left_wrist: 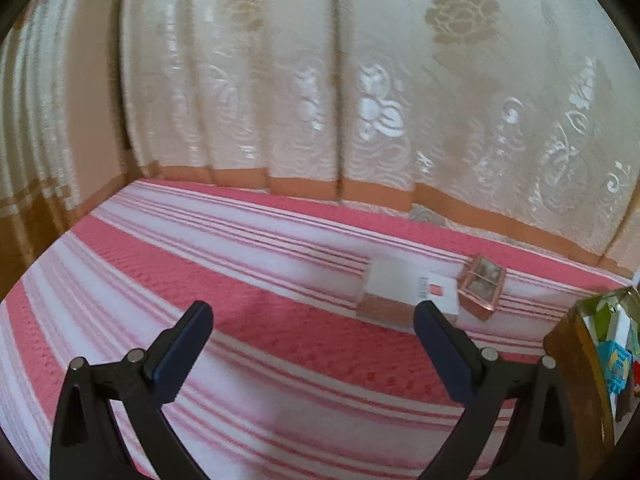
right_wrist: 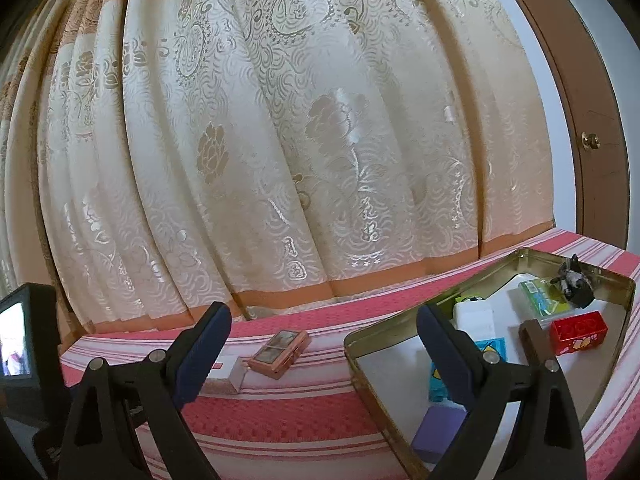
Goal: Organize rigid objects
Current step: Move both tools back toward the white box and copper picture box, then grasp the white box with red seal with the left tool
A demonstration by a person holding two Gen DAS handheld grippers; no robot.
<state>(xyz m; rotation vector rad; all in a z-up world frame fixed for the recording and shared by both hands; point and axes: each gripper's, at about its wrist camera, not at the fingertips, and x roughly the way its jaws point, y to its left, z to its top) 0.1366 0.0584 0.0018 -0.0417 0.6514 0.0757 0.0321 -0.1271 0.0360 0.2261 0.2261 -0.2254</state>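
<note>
A shallow metal tin [right_wrist: 624, 292] with rounded corners and a dull gold rim sits at the lower right of the right wrist view, open at the top. Inside it lie a white box [right_wrist: 474, 314], a clear green-tinted case [right_wrist: 538, 294], a red studded brick [right_wrist: 578, 332], a dark lumpy figure [right_wrist: 574, 284] in the far corner, a blue and yellow card [right_wrist: 492, 350] and a purple block [right_wrist: 438, 434] at the near end. A brown piece [right_wrist: 534, 340] stands beside the brick; what it is cannot be told.

Left of the tin, at the lower centre of that view, a copper-framed glass case [right_wrist: 280, 350] lies flat on the cloth [right_wrist: 280, 420], just beside a flat white carton [right_wrist: 224, 370] with a red mark. In the left wrist view the same carton [left_wrist: 394, 284] and glass case [left_wrist: 482, 286] appear at the right centre, close together, and the tin's edge [left_wrist: 572, 364] shows at the lower right.

The cloth is woven, pink with white stripes and a raised dotted texture. Behind it hangs a cream curtain [right_wrist: 280, 140] in heavy folds, with shiny floral damask and an orange band at the hem.

The left gripper [left_wrist: 314, 314] is spread wide with nothing between its dark blue pads. The right gripper [right_wrist: 324, 316] is likewise wide open and empty, its right finger over the tin.
</note>
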